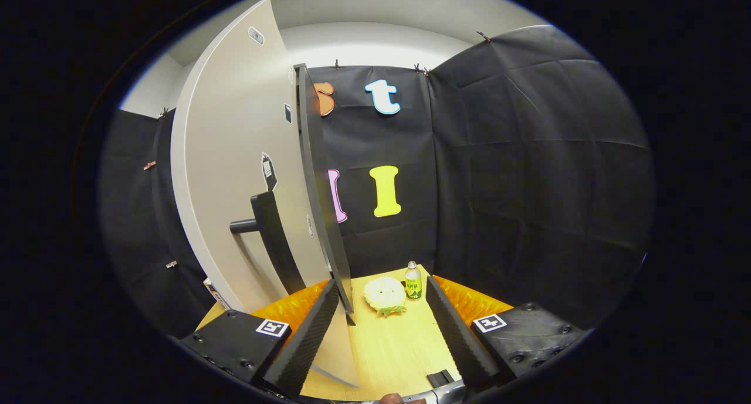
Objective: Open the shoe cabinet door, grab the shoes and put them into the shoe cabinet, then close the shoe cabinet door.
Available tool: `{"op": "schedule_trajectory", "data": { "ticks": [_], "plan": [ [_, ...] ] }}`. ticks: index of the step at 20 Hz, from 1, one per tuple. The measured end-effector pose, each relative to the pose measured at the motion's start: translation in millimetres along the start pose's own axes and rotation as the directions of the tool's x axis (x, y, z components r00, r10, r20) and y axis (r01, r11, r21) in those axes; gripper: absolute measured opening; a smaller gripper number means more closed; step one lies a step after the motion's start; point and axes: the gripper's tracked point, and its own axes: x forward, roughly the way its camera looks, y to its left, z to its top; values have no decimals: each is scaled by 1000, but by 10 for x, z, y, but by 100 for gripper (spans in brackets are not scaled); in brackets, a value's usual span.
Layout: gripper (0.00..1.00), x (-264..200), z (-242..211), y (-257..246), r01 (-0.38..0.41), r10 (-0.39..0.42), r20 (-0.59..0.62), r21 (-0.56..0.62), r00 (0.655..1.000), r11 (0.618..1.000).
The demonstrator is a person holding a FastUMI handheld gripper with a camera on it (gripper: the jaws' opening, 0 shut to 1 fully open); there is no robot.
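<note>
Cabinet door [246, 175] edge-on just ahead of the wide-open, empty tool [381, 289], near its left finger [305, 339].

The pale grey shoe cabinet door [234, 175] stands swung open at left of frame, its dark bar handle [273, 240] jutting out, its edge facing the camera.

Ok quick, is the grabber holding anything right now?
Gripper: open, holding nothing. The edge of the cabinet door stands by one finger; a pale round thing and a bottle sit beyond.
</note>
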Motion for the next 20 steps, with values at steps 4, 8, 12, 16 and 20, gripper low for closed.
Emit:
{"op": "schedule_trajectory", "data": {
  "ticks": [4, 8, 12, 16, 20],
  "plan": [
    [98, -58, -42, 291, -31, 31, -11, -5, 999, 1000],
    [98, -114, -134, 773, -49, 49, -27, -4, 998, 999],
    [98, -113, -222, 1439, -85, 84, -33, -23, 996, 996],
    [98, 74, -342, 2108, -166, 165, -55, -15, 985, 986],
    [98, 106, -509, 2564, -247, 246, -111, 0, 963, 969]
  ]
}}
